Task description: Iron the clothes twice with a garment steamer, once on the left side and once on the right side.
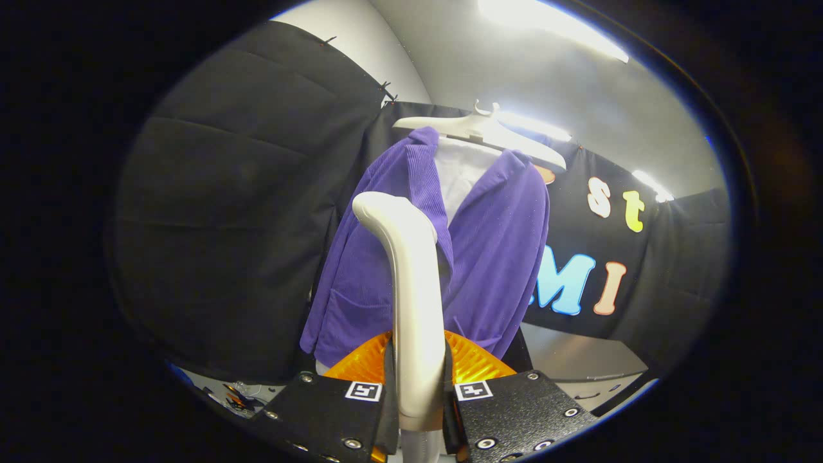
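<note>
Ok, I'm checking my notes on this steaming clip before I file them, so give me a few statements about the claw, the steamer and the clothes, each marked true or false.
1. The claw is shut on the white garment steamer. True: the handle sits between both fingers.
2. The purple jacket lies folded on a table. False: it hangs on a white hanger in front of the black cloth wall.
3. A white shirt shows inside the open jacket. True.
4. The steamer's head points away from the jacket. False: its bent top is turned toward the jacket, just ahead of the fingers.
5. The jacket is buttoned shut. False: its front hangs open.
</note>
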